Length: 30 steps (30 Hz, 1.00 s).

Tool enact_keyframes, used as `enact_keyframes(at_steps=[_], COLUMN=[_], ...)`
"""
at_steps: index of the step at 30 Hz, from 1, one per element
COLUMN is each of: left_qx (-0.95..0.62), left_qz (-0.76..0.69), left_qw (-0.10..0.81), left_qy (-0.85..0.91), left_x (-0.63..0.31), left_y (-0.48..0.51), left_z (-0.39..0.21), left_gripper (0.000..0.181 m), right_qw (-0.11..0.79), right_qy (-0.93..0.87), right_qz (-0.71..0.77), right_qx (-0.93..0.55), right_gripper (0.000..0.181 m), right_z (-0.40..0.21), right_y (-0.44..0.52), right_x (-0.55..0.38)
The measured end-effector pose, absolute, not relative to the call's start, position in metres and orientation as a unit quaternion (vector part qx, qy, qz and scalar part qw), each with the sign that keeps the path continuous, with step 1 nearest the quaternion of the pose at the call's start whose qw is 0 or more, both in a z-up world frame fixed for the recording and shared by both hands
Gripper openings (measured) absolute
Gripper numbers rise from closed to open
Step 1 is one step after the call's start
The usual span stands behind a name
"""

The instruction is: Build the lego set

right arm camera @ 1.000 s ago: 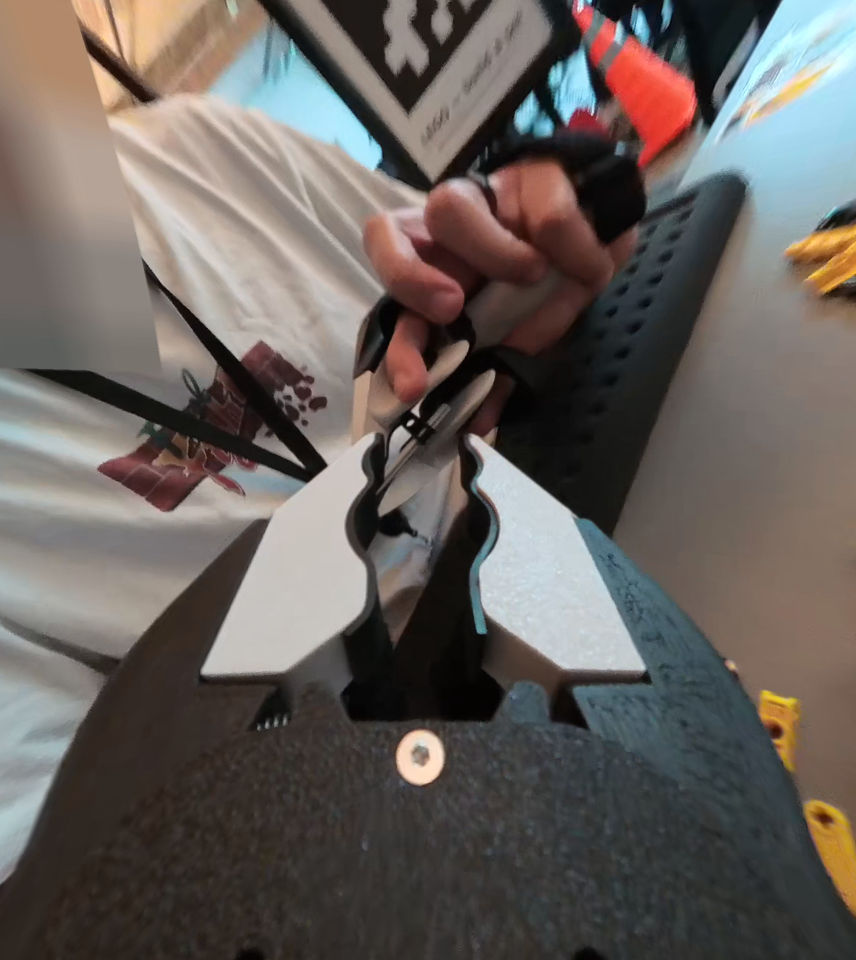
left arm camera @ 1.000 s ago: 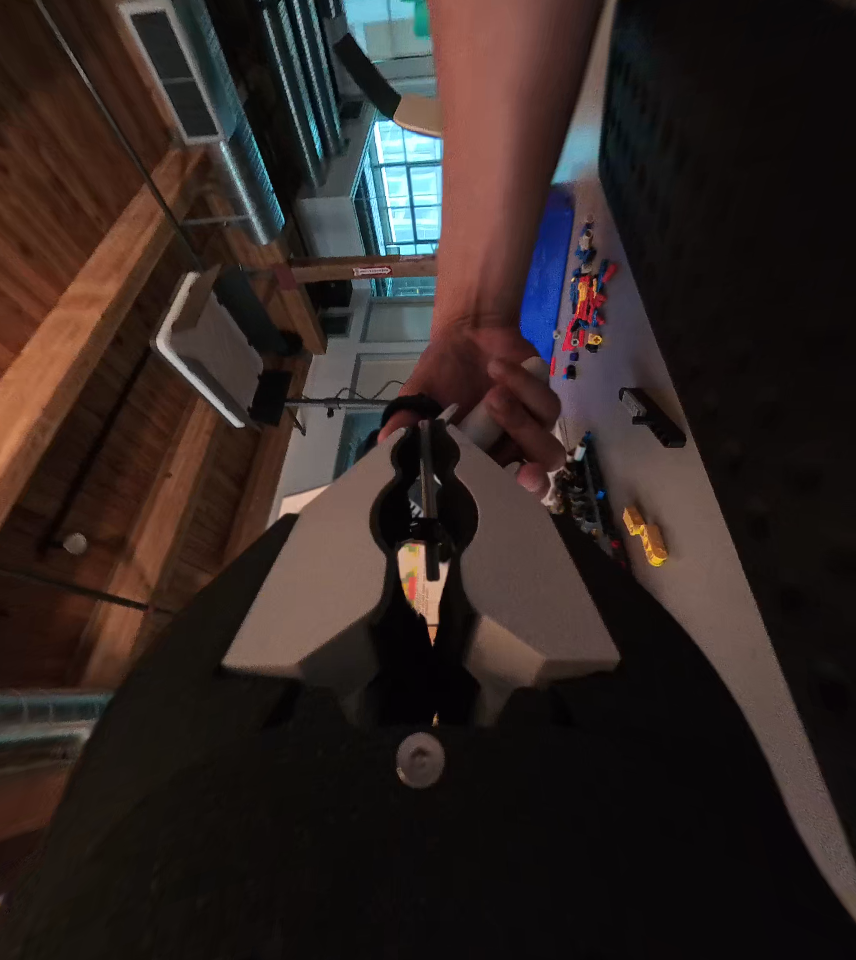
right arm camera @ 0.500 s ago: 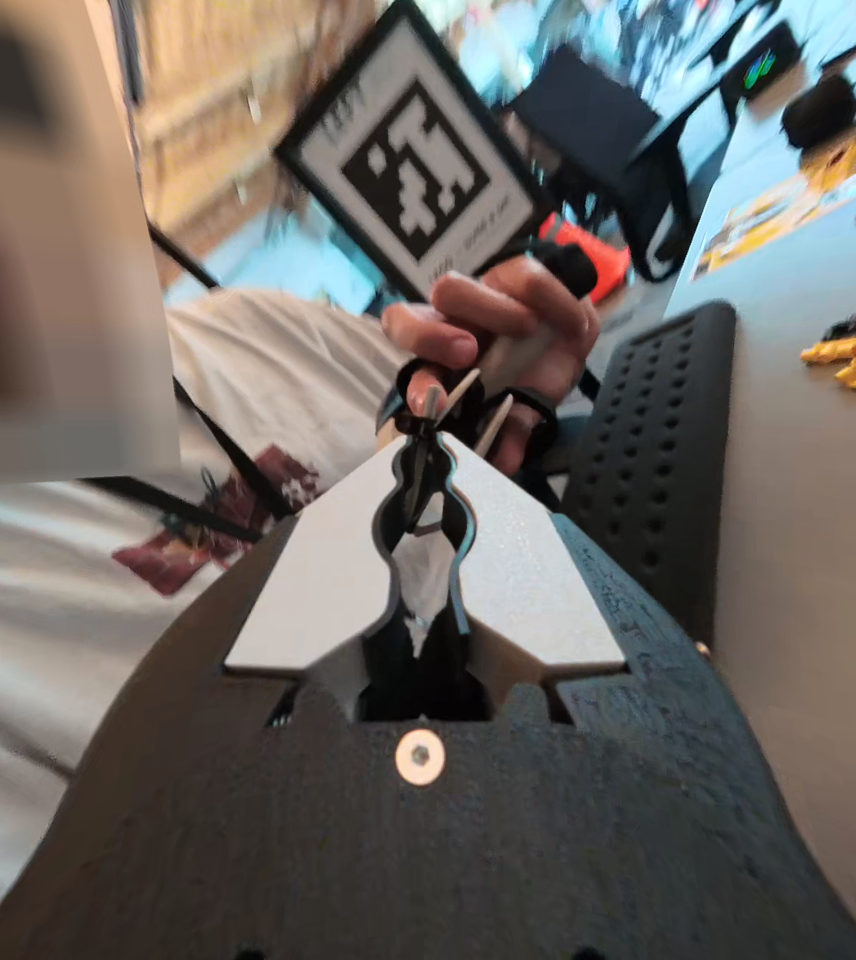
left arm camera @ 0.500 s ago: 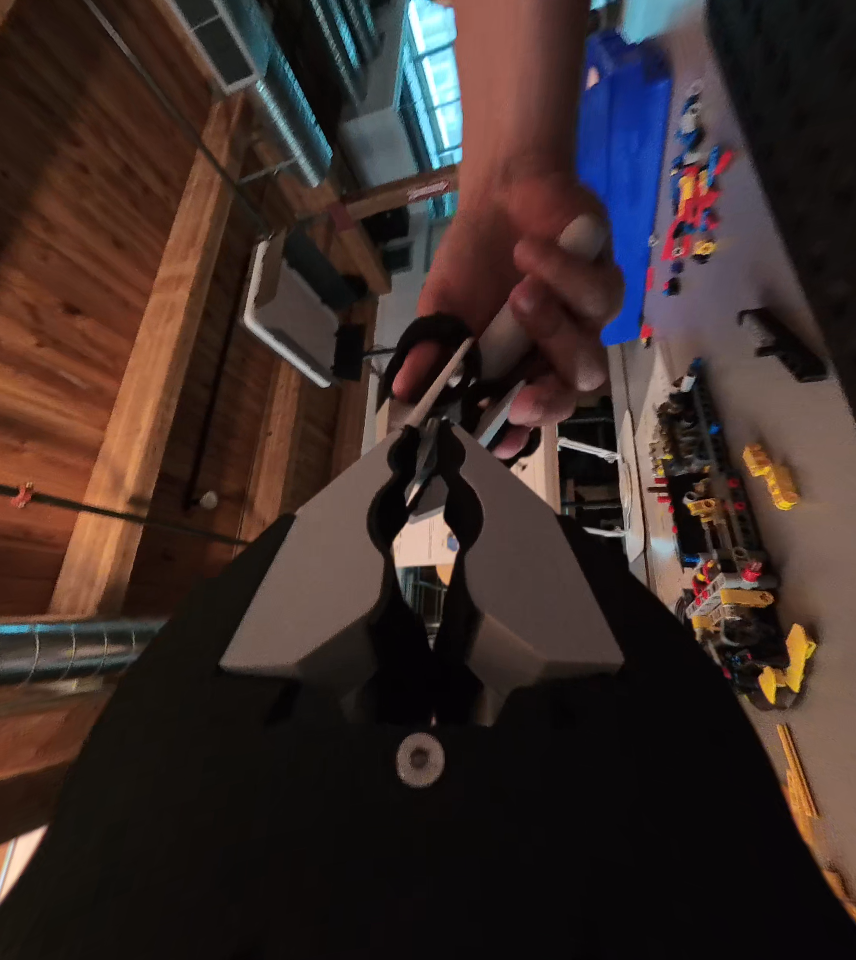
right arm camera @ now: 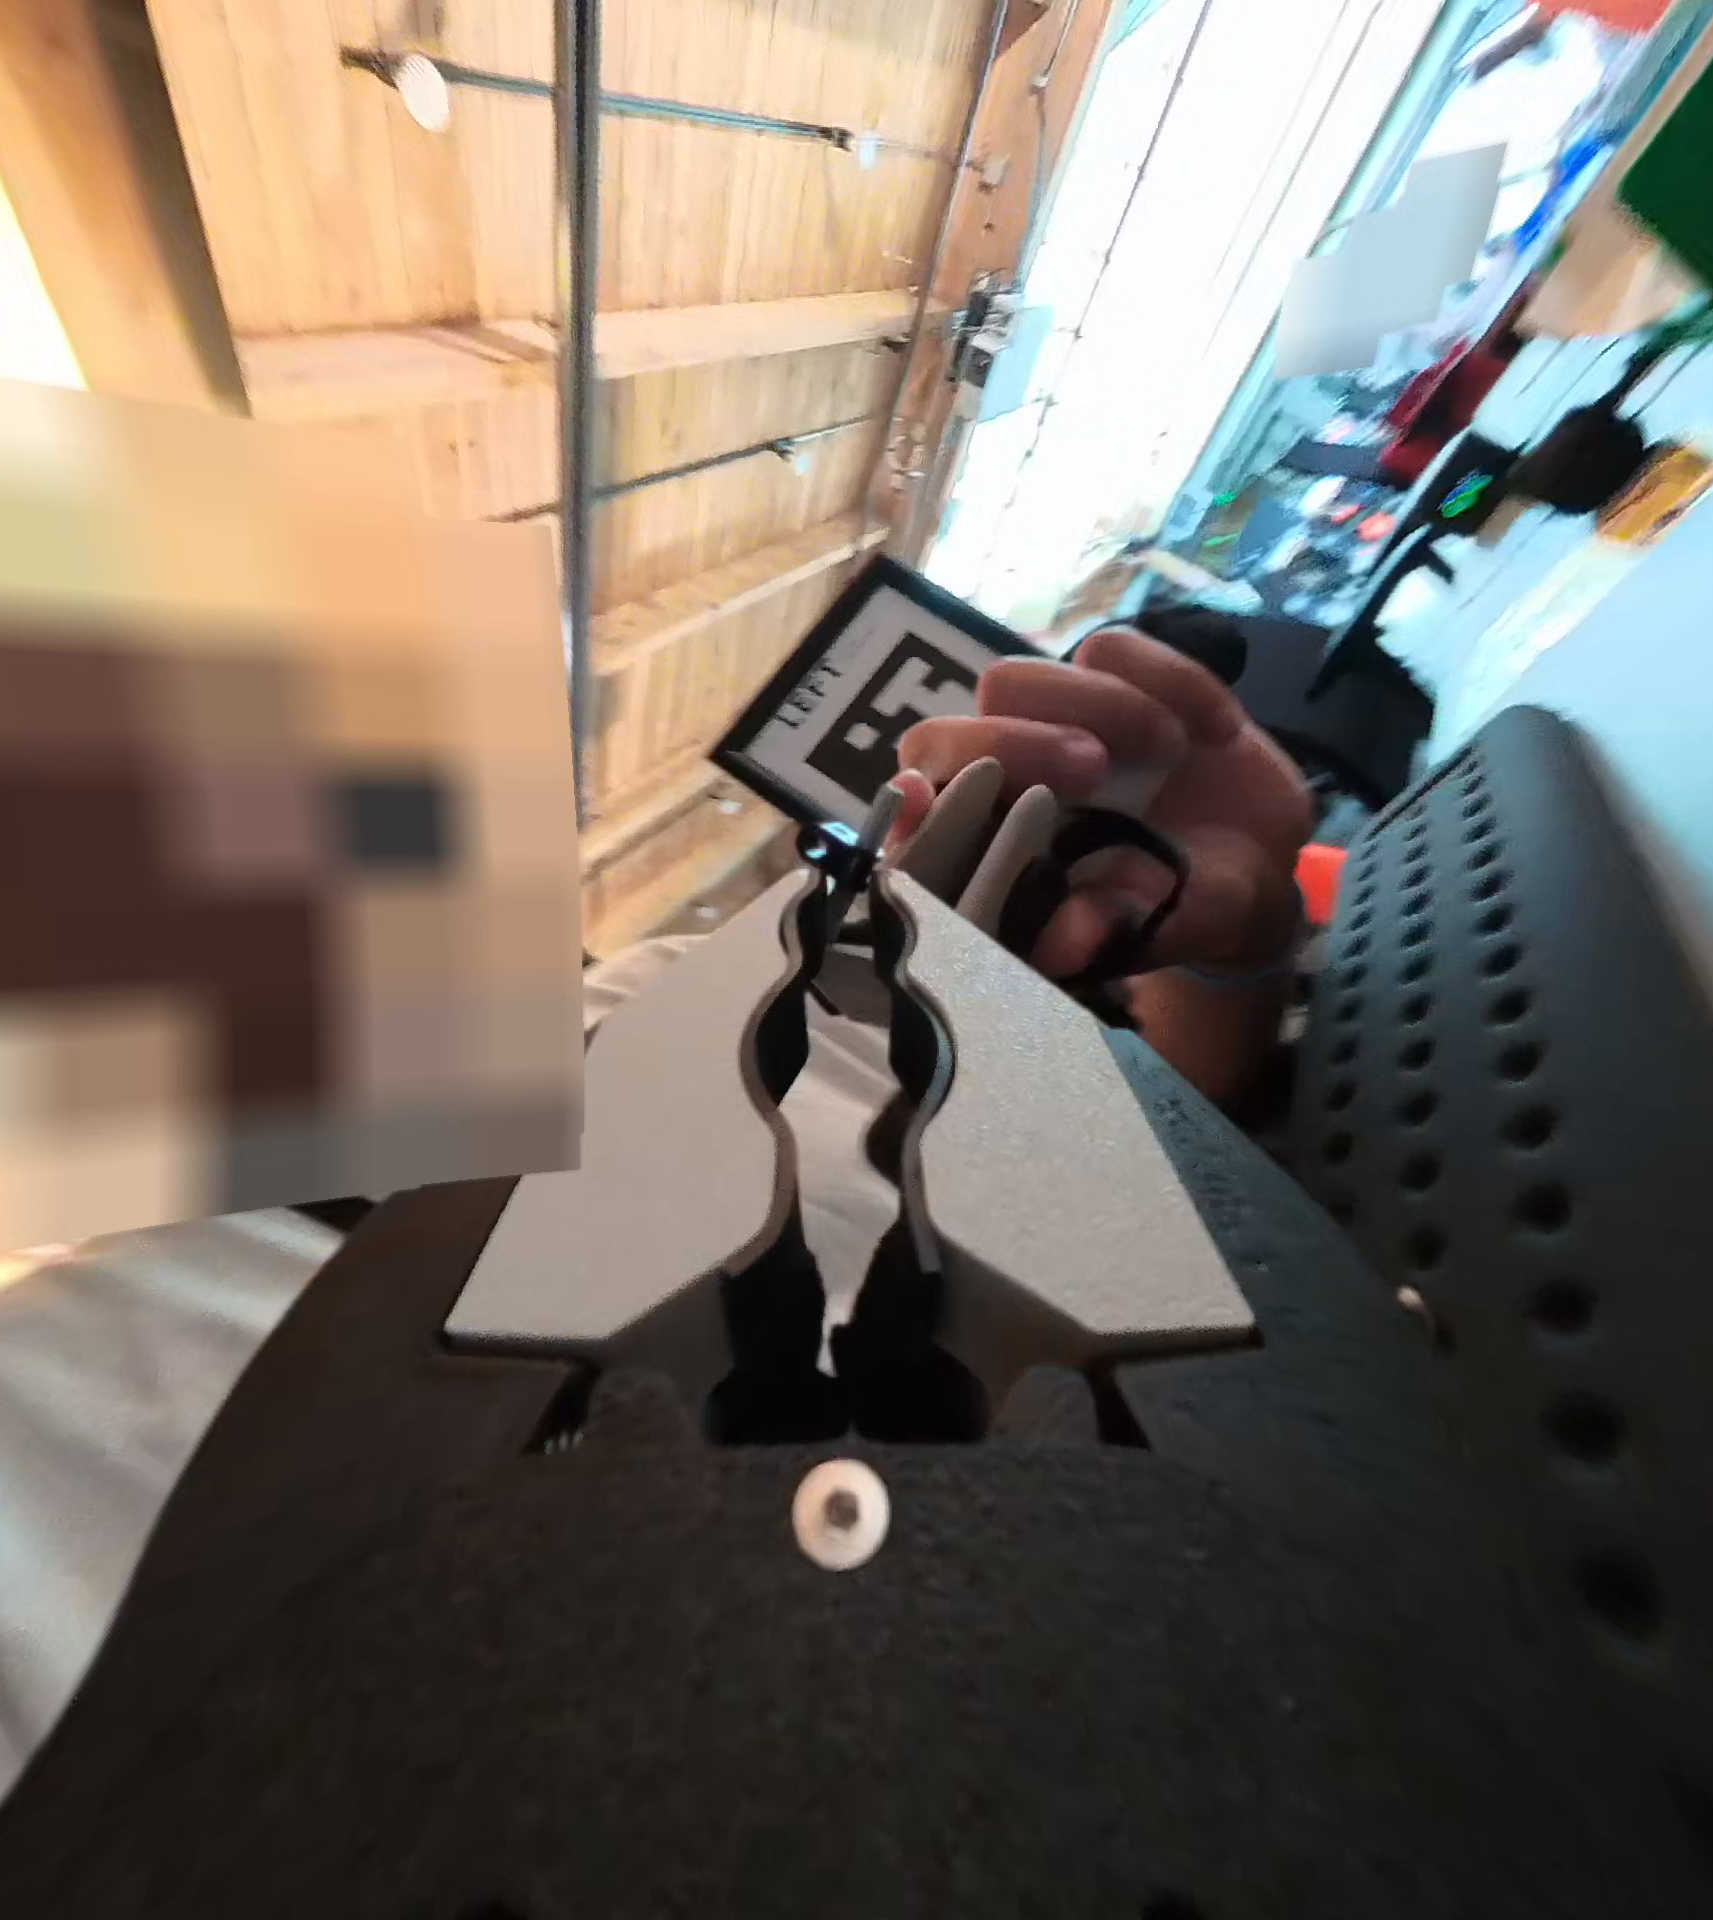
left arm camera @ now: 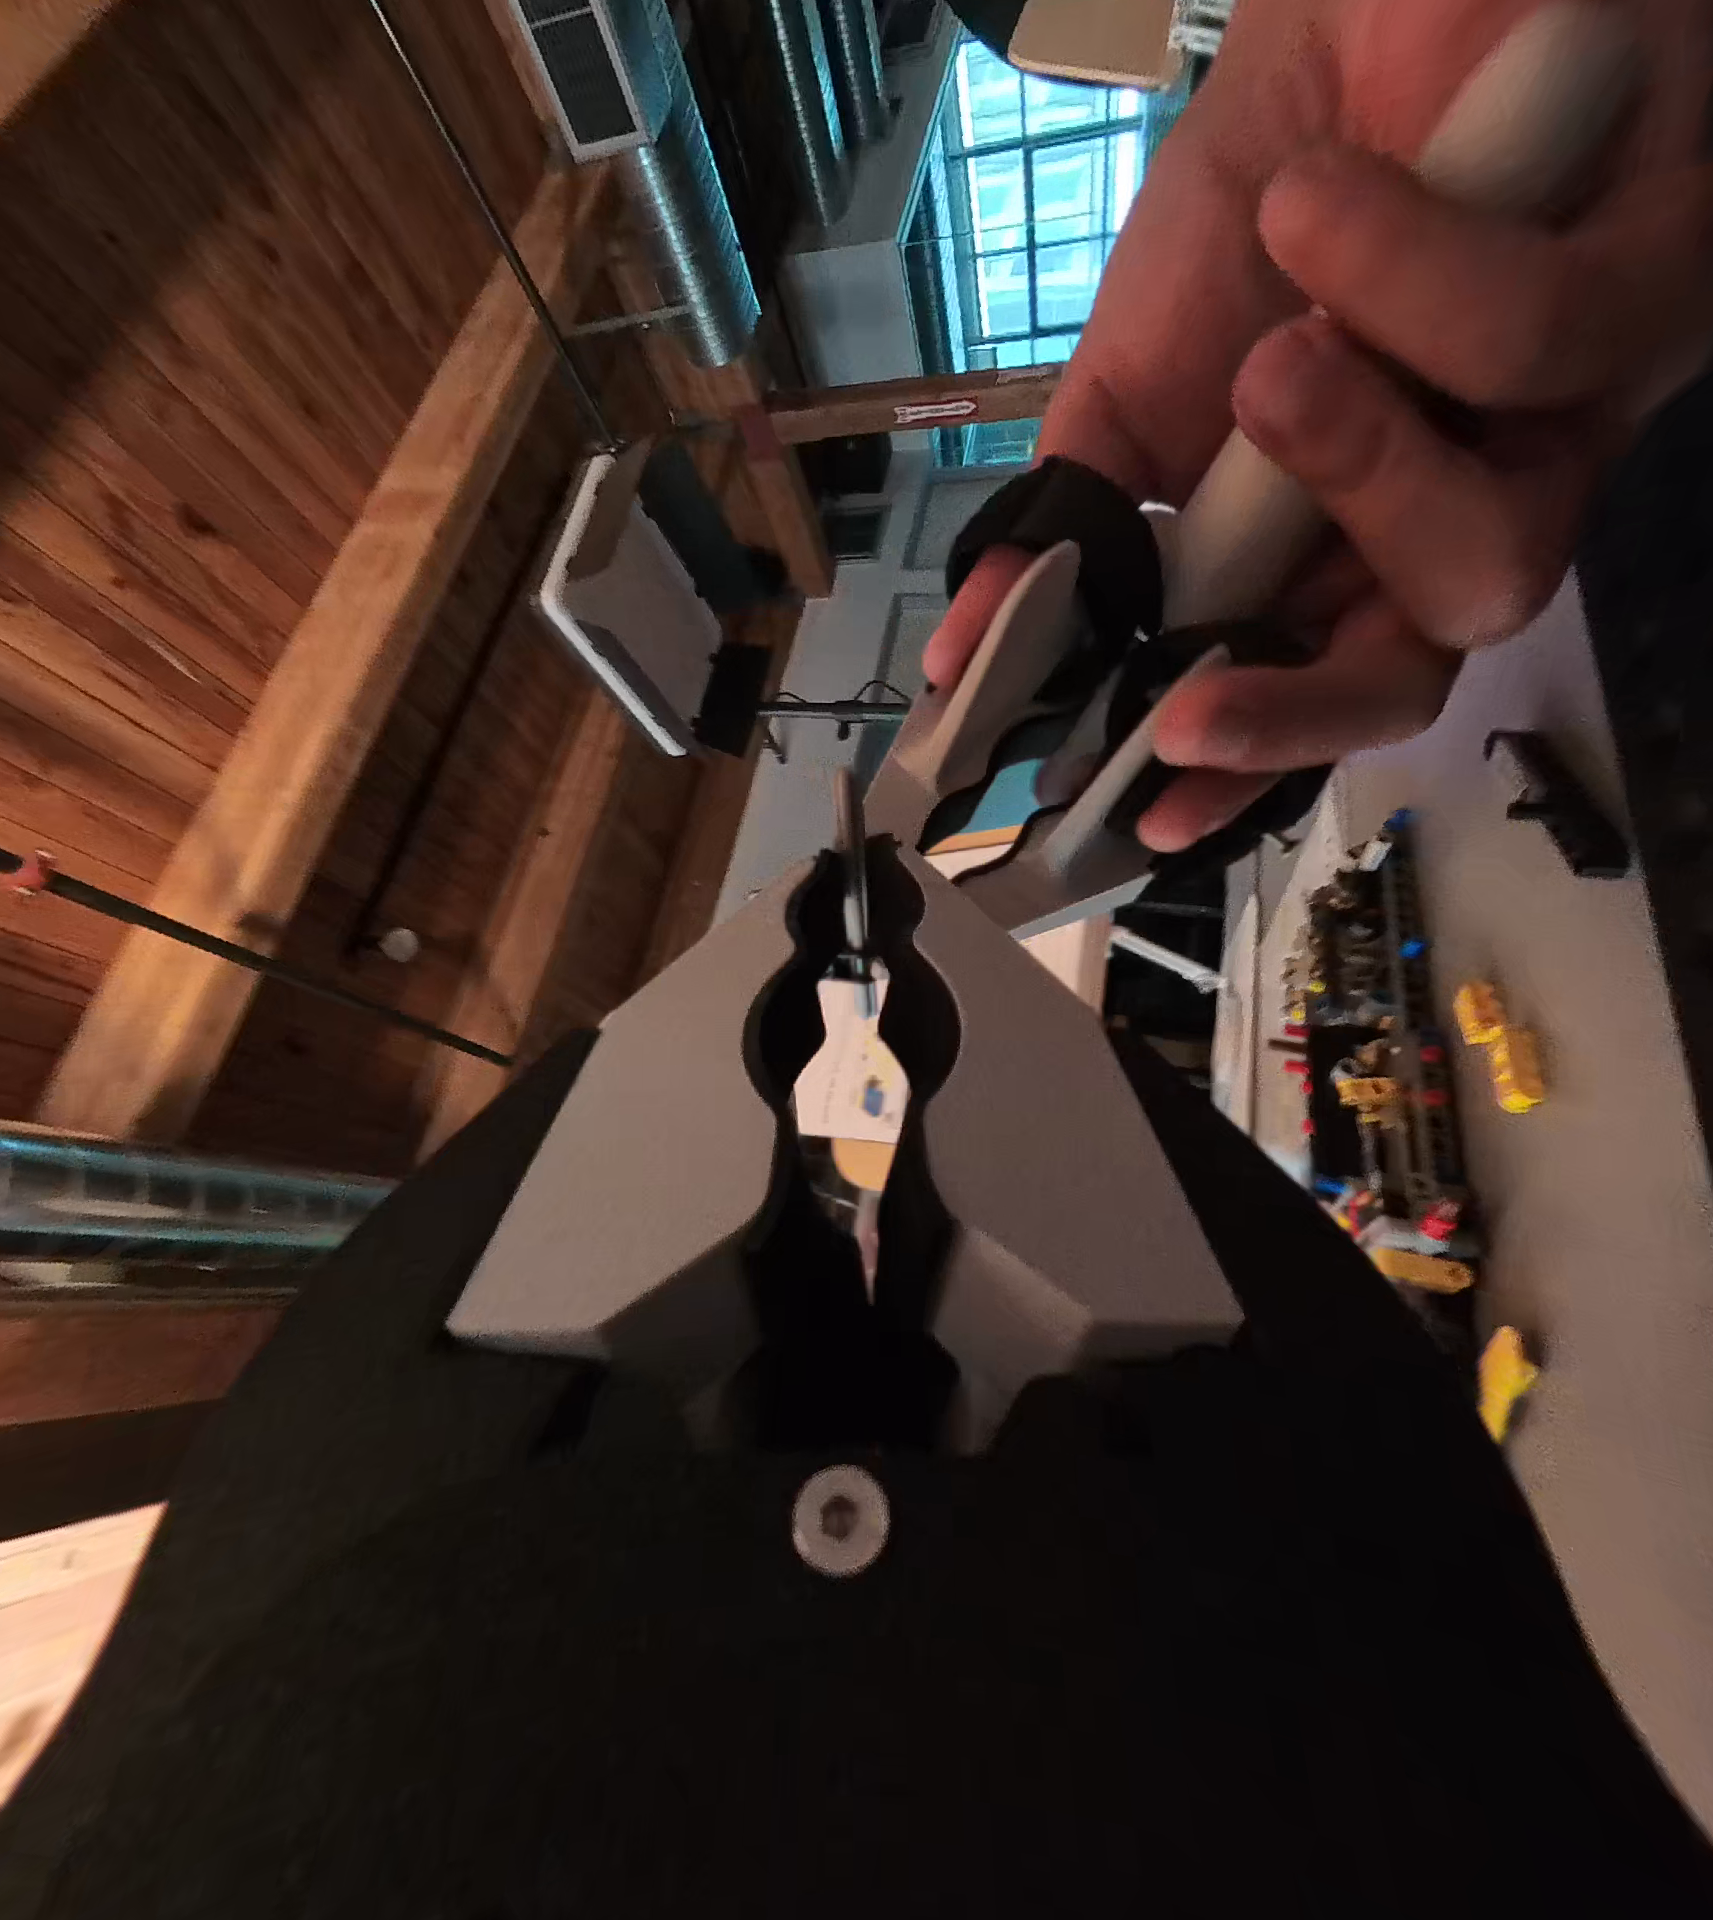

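Grey table [left arm camera: 1610, 1351] runs down the right edge of the left wrist view, and a black perforated panel [right arm camera: 1558, 1039] stands near it. The half-built lego model [left arm camera: 1382, 1049] lies on the table with loose yellow pieces [left arm camera: 1501, 1049] just beside it. My guess is they're parked there as stock while a sub-step is done in the air.

Both tools are up off the table, tip to tip, so each camera sees the join.
- **Left gripper** [left arm camera: 857, 862]: jaws narrow, pinching a small dark part [left arm camera: 854, 894] at the very tips. A grey pin [left arm camera: 844, 816] sticks out past them, probably left exposed for mating.
- **Right gripper** [right arm camera: 847, 883]: jaws also narrow, nipping a small black part [right arm camera: 836, 842] with a pin at its top.

I can't tell whether that's one part shared between them or two.

The right hand [left arm camera: 1351, 364] and left hand [right arm camera: 1143, 790] both squeeze the triggers, which fits holding a clamp force. Both views are blurred, so the seating isn't verifiable.
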<state>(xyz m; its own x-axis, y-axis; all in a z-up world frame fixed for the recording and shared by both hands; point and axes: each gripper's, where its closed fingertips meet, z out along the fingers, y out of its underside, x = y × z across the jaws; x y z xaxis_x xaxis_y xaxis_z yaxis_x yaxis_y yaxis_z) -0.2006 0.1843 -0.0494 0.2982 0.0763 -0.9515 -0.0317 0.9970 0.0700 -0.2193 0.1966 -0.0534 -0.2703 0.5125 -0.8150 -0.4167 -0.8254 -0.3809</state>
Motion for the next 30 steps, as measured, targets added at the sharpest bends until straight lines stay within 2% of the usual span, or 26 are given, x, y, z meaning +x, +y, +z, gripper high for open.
enact_keyframes(at_steps=[1, 2, 5, 7, 9, 12, 15, 23, 30], left_qx=[0.009, -0.001, -0.080, -0.101, -0.110, -0.123, -0.123, -0.142, -0.186], left_qz=[0.013, -0.017, -0.138, -0.164, -0.145, -0.128, -0.126, -0.170, -0.188], left_qw=[0.805, 0.807, 0.765, 0.737, 0.732, 0.722, 0.718, 0.716, 0.713], left_qy=[0.593, 0.591, 0.624, 0.648, 0.657, 0.669, 0.673, 0.662, 0.649], left_x=[-0.201, -0.202, -0.200, -0.197, -0.195, -0.191, -0.190, -0.187, -0.187], left_y=[0.186, 0.186, 0.193, 0.198, 0.205, 0.211, 0.209, 0.204, 0.208], left_z=[-0.050, -0.051, -0.068, -0.083, -0.091, -0.100, -0.105, -0.099, -0.095], left_gripper=[0.003, 0.003, 0.003, 0.003, 0.002, 0.002, 0.002, 0.002, 0.003], right_qw=[0.326, 0.366, 0.517, 0.571, 0.574, 0.484, 0.437, 0.436, 0.442], right_qy=[-0.070, -0.110, -0.243, -0.291, -0.318, -0.312, -0.292, -0.326, -0.322], right_qz=[0.767, 0.726, 0.553, 0.457, 0.436, 0.477, 0.527, 0.524, 0.532], right_qx=[-0.548, -0.571, -0.607, -0.617, -0.616, -0.664, -0.668, -0.655, -0.646], right_gripper=[0.009, 0.011, 0.031, 0.039, 0.053, 0.071, 0.067, 0.049, 0.048], right_z=[-0.055, -0.057, -0.058, -0.062, -0.068, -0.096, -0.101, -0.102, -0.097], right_y=[0.198, 0.199, 0.205, 0.208, 0.206, 0.208, 0.211, 0.208, 0.213], right_x=[-0.217, -0.214, -0.198, -0.195, -0.204, -0.218, -0.220, -0.224, -0.225])
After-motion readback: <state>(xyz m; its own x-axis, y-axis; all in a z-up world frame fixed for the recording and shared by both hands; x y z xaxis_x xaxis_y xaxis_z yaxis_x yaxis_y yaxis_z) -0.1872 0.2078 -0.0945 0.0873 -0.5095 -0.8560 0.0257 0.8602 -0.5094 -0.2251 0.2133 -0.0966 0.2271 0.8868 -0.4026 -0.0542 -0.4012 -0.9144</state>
